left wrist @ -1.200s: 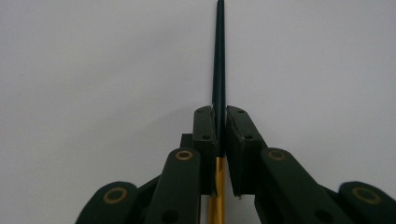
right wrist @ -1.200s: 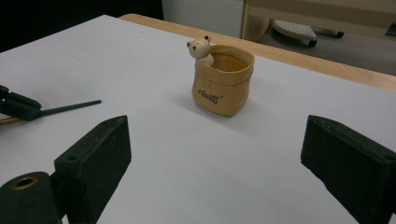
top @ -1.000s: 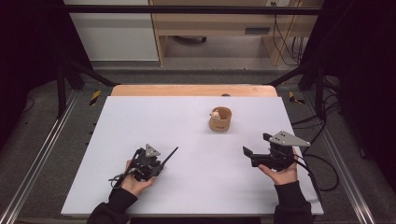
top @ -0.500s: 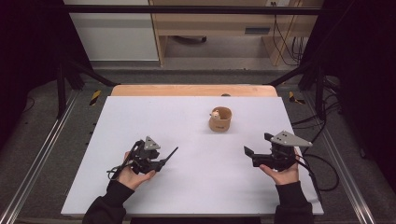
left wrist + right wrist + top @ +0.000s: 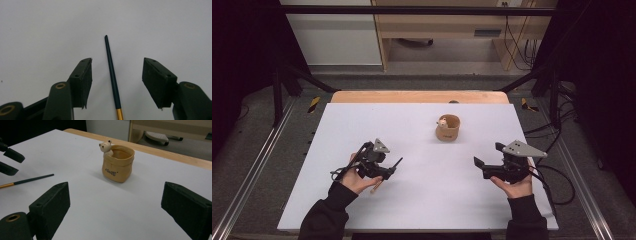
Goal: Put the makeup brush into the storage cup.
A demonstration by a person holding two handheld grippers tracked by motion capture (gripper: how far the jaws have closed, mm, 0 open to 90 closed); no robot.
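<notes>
A thin paintbrush [image 5: 111,75] with a dark handle and a gold band lies on the white table. It runs between the two jaws of my left gripper [image 5: 117,63], which stands open around it without touching it. In the high view the left gripper [image 5: 388,169] is at the front left, and the paintbrush [image 5: 397,163] pokes out past it. My right gripper [image 5: 478,165] is open at the front right and holds nothing. In the right gripper view, its jaws [image 5: 116,192] frame a tan sack-shaped cup [image 5: 117,167] with a small bear figure on its rim.
The tan cup [image 5: 448,128] stands alone right of the table's [image 5: 422,210] middle, toward the back. The right gripper view also shows the paintbrush [image 5: 32,180] and the left gripper's jaw tips [image 5: 11,160] at its left. A wooden strip edges the table's far side. Cables trail from both grippers.
My left gripper has shifted slightly over the paintbrush, which has stayed in place. The right gripper has barely moved.
</notes>
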